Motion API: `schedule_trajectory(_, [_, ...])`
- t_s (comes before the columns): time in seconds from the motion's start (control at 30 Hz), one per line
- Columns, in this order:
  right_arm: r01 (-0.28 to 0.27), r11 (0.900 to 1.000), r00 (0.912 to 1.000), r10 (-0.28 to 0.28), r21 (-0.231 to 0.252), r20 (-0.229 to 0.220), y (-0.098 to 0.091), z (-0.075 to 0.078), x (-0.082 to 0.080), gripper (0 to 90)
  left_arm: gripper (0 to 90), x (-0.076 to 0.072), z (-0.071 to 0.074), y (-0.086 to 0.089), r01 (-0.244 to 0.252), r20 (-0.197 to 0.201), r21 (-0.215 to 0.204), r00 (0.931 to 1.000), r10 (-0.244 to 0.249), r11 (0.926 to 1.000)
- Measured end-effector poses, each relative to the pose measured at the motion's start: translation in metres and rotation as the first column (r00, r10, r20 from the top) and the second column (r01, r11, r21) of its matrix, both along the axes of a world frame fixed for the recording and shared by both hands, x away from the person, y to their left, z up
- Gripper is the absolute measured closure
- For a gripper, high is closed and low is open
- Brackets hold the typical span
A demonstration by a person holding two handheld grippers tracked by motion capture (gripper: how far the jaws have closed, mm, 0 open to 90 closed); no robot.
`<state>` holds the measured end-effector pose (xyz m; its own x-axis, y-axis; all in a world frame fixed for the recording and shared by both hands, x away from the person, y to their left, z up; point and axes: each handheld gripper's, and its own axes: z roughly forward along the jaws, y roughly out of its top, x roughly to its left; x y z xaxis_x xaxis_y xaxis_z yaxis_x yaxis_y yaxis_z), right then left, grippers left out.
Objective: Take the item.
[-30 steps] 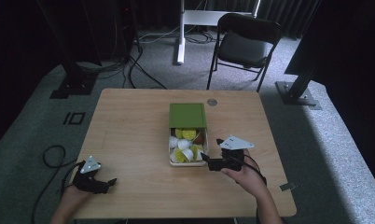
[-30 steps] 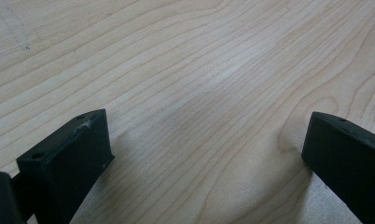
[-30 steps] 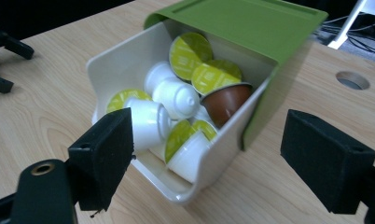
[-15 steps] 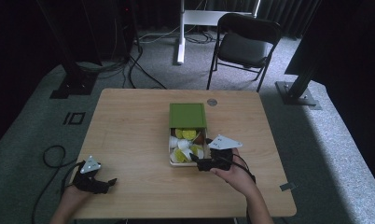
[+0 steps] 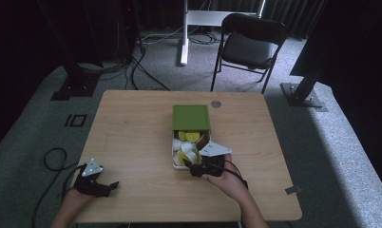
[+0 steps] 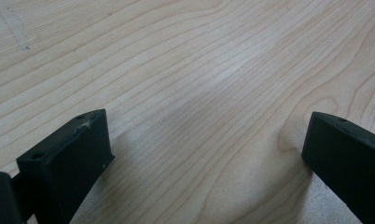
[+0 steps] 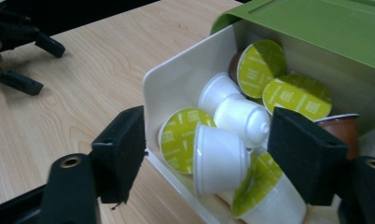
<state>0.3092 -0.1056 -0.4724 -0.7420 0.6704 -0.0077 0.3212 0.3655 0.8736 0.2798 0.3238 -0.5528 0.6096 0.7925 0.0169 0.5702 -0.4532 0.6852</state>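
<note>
A white box (image 5: 174, 156) with a green lid (image 5: 191, 118) slid partly back stands at mid-table, holding several white coffee capsules (image 5: 186, 154) with yellow-green foil tops. My right gripper (image 5: 189, 167) is at the box's near end. In the right gripper view its jaws (image 7: 211, 137) straddle the box wall (image 7: 171, 88): one jaw outside, the other over the capsules, with a white capsule (image 7: 220, 158) between them. The jaws have just been closing, but gaps still show beside the pads. My left gripper (image 5: 112, 186) rests open at the table's front left, over bare wood (image 6: 209, 140).
The wooden table (image 5: 132, 123) has bare wood left of the box and along the front. A small round grommet (image 5: 215, 103) sits behind the lid. A folding chair (image 5: 248, 45) and stand legs are on the carpet beyond the table. The left gripper (image 7: 17, 51) appears far off in the right gripper view.
My right gripper has moved left to the near end of the box and its jaws have narrowed. The left gripper has stayed in place.
</note>
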Motion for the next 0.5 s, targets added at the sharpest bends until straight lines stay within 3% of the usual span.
schedule_trajectory(0.17, [0.036,0.9976,0.9992,-0.034,-0.059,0.02,0.008,-0.007,0.0,38.9,2.1,0.0,0.0,0.0,0.0,0.0,0.0,1.0,0.0,1.0])
schedule_trajectory(0.3, [0.049,0.9969,0.9986,-0.05,-0.062,-0.018,0.011,-0.013,0.002,43.0,2.1,0.0,0.0,0.0,0.0,0.0,0.001,1.0,0.0,1.0])
schedule_trajectory(0.5, [0.08,0.9915,0.9967,-0.081,-0.103,-0.003,0.013,-0.02,0.004,45.9,2.1,0.0,0.0,0.0,0.0,0.0,0.0,1.0,0.0,1.0])
